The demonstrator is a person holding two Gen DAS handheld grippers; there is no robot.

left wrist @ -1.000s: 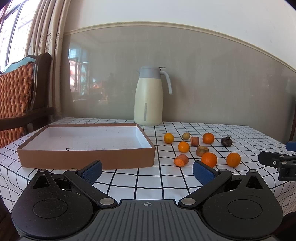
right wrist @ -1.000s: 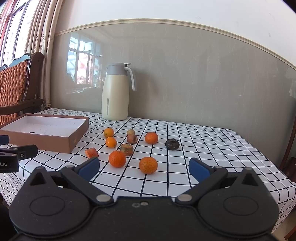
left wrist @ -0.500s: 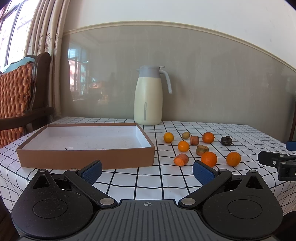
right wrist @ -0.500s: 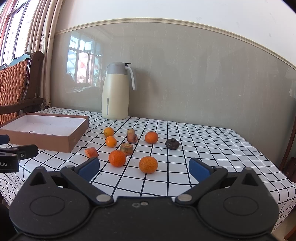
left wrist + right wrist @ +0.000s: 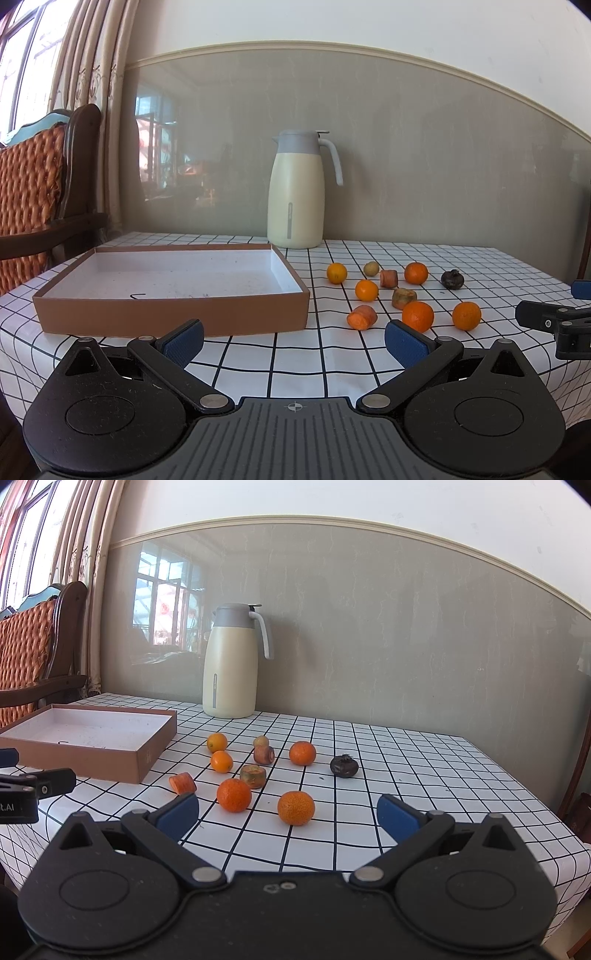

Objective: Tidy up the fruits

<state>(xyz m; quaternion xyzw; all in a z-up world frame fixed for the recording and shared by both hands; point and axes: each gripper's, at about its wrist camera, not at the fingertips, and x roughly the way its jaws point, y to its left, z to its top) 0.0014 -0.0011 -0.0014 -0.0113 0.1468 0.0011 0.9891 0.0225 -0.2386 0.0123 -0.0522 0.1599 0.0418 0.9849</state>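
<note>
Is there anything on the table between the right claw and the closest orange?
No. In the right wrist view, only bare checked tablecloth lies between the open right claw and the nearest orange, which sits just ahead of it.

Five oranges lie ahead of the right claw: two near ones (image 5: 233, 795) (image 5: 296, 807), one farther (image 5: 302, 753) and two small ones (image 5: 221, 761) (image 5: 217, 742). There are three cut carrot pieces (image 5: 182, 782) (image 5: 253, 776) (image 5: 264, 754), one small yellowish fruit (image 5: 260, 741) and one dark fruit (image 5: 344, 765). One box (image 5: 88, 762) sits to the left and one jug (image 5: 230, 661) behind.
</note>
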